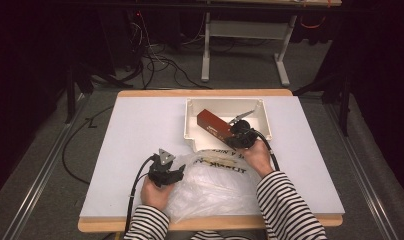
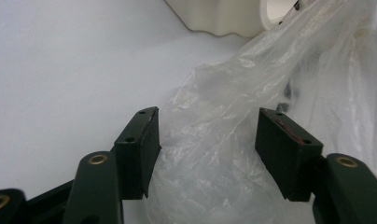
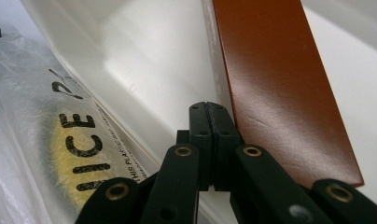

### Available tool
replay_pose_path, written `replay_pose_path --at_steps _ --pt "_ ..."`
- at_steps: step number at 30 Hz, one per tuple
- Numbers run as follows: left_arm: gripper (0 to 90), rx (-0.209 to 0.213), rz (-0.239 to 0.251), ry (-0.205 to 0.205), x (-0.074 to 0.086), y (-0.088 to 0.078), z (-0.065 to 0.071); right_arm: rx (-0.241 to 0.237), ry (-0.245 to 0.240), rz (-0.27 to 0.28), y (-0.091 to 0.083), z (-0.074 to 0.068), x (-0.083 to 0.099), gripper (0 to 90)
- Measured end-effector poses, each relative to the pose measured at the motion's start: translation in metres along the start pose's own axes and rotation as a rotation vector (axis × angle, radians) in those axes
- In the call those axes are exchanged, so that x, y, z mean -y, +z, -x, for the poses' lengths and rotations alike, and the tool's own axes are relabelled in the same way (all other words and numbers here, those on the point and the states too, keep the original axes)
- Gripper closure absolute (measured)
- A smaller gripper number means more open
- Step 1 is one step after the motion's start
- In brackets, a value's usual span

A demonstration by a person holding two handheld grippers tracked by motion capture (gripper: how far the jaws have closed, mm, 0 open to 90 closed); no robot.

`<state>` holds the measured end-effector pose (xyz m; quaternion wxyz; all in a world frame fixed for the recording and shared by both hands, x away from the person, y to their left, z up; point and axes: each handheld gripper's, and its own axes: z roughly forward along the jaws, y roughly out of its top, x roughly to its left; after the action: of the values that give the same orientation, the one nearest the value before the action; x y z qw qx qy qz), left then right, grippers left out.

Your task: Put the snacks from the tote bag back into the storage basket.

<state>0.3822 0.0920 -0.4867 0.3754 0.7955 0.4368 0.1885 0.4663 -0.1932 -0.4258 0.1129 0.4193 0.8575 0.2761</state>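
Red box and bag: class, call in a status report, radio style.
Left gripper open around bag. Right gripper shut, empty, beside red box in tray. Nothing in the way.

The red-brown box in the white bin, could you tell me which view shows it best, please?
The high view: the whole red-brown box lies slanted inside the white bin. The right gripper view gives a close, cropped face beside the shut right gripper.
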Motion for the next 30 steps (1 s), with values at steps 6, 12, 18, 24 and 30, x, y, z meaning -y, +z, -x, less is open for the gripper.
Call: replay_pose_path --at_steps 6,12,18,24,30 --pt "40.2 0.0 0.0 0.0 0.0 0.0 0.0 0.009 0.009 -0.013 0.0 0.003 0.0 90.0" --pt "40.2 0.0 0.0 0.0 0.0 0.0 0.0 0.022 0.025 -0.028 -0.003 0.008 -0.001 90.0" --pt "40.1 0.001 0.0 0.0 0.0 0.0 0.0 0.042 0.044 -0.034 -0.005 0.016 -0.002 90.0" --pt "40.1 -0.001 0.0 0.002 0.0 0.0 0.0 0.054 0.064 -0.034 -0.007 0.021 0.0 90.0" --pt "40.1 0.0 0.0 0.001 0.0 0.0 0.0 0.06 0.084 -0.036 -0.007 0.024 -0.001 90.0"
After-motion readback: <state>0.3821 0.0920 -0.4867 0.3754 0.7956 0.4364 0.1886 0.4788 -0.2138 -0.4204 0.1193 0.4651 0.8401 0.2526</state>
